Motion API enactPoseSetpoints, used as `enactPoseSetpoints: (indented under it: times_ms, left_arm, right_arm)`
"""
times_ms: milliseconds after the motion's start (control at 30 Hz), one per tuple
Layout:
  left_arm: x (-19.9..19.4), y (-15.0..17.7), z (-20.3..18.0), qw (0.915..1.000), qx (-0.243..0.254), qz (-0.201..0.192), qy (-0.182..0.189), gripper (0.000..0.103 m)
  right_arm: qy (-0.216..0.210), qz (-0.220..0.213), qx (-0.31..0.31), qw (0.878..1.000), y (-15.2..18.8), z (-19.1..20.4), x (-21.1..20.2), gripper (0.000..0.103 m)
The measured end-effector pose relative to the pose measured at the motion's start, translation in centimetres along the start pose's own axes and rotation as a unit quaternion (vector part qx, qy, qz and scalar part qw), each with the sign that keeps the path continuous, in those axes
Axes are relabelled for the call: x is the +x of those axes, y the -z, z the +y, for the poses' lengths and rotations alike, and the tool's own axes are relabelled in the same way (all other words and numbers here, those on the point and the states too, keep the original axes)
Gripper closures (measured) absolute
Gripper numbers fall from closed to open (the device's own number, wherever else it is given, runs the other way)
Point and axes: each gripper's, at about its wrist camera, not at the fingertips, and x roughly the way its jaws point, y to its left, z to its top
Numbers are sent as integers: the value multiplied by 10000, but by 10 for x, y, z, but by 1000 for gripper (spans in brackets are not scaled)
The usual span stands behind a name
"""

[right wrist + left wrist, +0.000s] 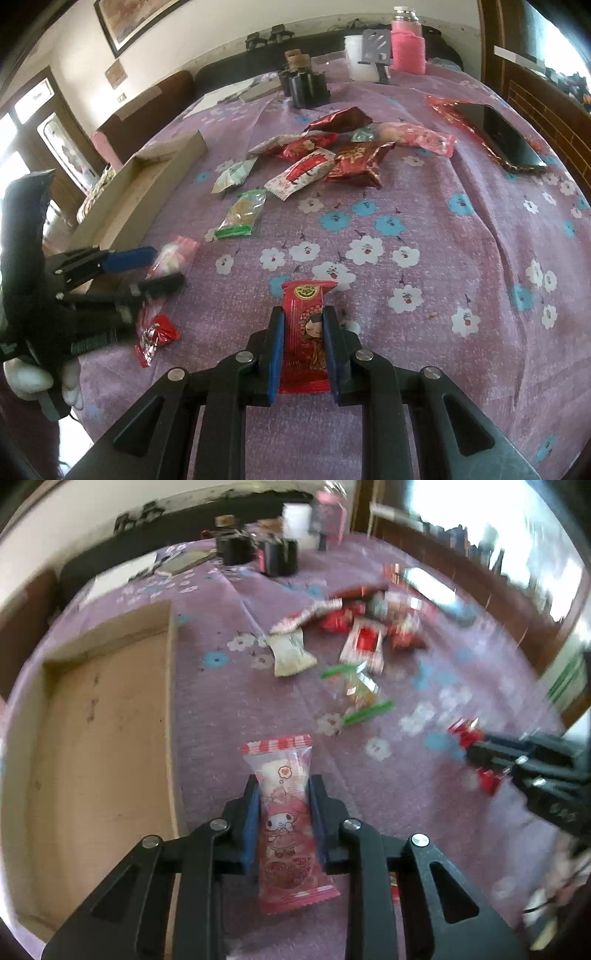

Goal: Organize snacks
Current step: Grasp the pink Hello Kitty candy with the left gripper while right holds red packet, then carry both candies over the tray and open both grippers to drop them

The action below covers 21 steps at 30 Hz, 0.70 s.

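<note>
My left gripper (282,797) is shut on a pink cartoon snack packet (284,812), held just right of the open cardboard box (103,738). It also shows in the right wrist view (162,266) with the pink packet (175,254). My right gripper (304,325) is shut on a red snack packet (306,332) above the purple flowered cloth (424,221). It shows at the right of the left wrist view (469,749) holding the red packet (467,734). A pile of snack packets (325,155) lies farther back, also seen in the left wrist view (362,627).
A green-edged packet (242,214) and a pale packet (232,175) lie near the box (147,184). A small red wrapper (157,338) lies by the left gripper. A phone (502,136), black holders (306,88), a pink bottle (406,40) and a white cup (360,59) stand at the back.
</note>
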Motion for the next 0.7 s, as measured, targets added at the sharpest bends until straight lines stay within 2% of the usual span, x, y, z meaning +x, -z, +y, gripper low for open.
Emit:
enactPoseSetpoints:
  times_ms: [100, 233, 367, 433, 533, 700]
  left_arm:
    - [-18, 4, 14, 9995, -229, -179, 121, 81]
    - [-57, 7, 31, 9959, -495, -554, 508, 81]
    - [-90, -3, 58, 9913, -767, -864, 636, 81]
    - [-100, -13, 82, 9895, -962, -934, 533, 81]
    - [-98, -29, 113, 9892, -1127, -932, 113, 81]
    - [-65, -53, 158, 9844, -1612, -705, 43, 81]
  right_arm:
    - [-62, -206, 10, 9998, -5, 2, -13, 83]
    - [-238, -450, -65, 9987, -18, 17, -29, 83]
    - [-568, -453, -170, 9972, -34, 41, -29, 83]
    - [-768, -397, -224, 9960, -45, 57, -25, 83]
    - [-1022, -338, -378, 9935, -63, 88, -15, 83]
    - [-1267, -251, -646, 9895, -103, 145, 16, 83]
